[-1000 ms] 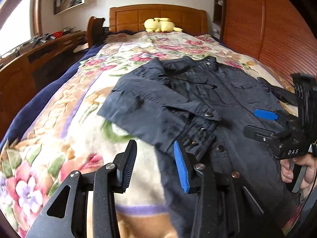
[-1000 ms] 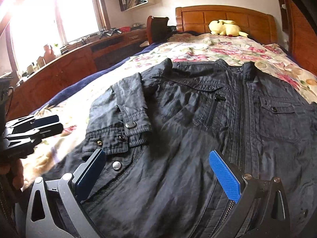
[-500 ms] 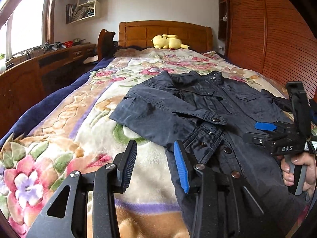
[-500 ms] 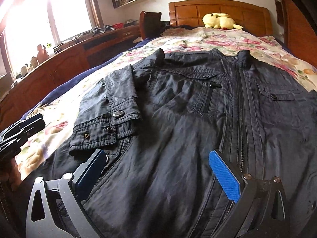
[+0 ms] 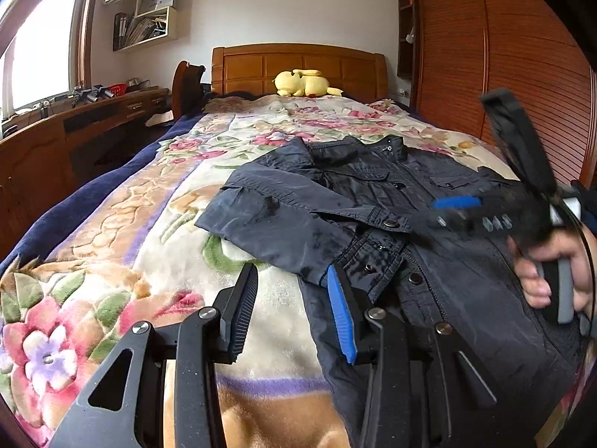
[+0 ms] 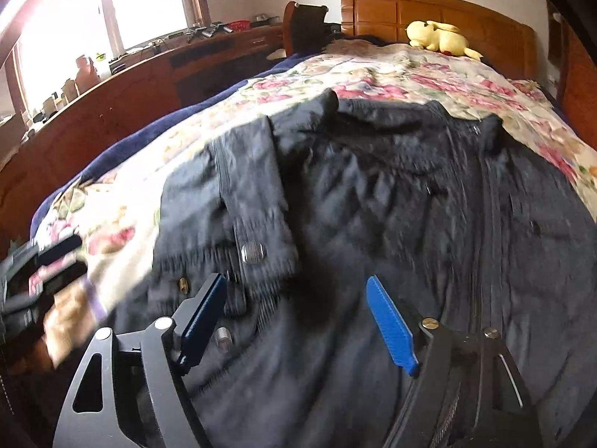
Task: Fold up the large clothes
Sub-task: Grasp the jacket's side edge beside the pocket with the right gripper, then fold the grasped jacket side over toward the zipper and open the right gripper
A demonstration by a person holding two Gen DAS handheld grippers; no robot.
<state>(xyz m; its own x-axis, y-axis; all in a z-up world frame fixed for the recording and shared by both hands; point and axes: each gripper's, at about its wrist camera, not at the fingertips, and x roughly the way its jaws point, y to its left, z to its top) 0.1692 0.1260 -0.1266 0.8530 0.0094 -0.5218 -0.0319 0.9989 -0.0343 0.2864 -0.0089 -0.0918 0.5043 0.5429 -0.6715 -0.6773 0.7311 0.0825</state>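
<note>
A dark navy jacket (image 5: 373,201) lies front up on the floral bedspread, its left sleeve folded across the chest with the cuff near the hem. It fills the right wrist view (image 6: 373,205). My left gripper (image 5: 294,310) is open and empty, above the bedspread at the jacket's left hem edge. My right gripper (image 6: 298,321) is open and empty, low over the jacket's lower front by the folded cuff (image 6: 261,246). The right gripper also shows blurred in the left wrist view (image 5: 459,209), held in a hand.
The floral bedspread (image 5: 149,224) covers a wide bed with a wooden headboard (image 5: 298,67) and a yellow plush toy (image 5: 302,84). A wooden desk with clutter (image 5: 74,119) runs along the left. A wooden wardrobe (image 5: 503,74) stands at the right.
Both grippers have pulled back and risen, so the jacket looks farther off in the left view. The right gripper has swung left over the cuff and its jaws are narrower. The jacket has not moved.
</note>
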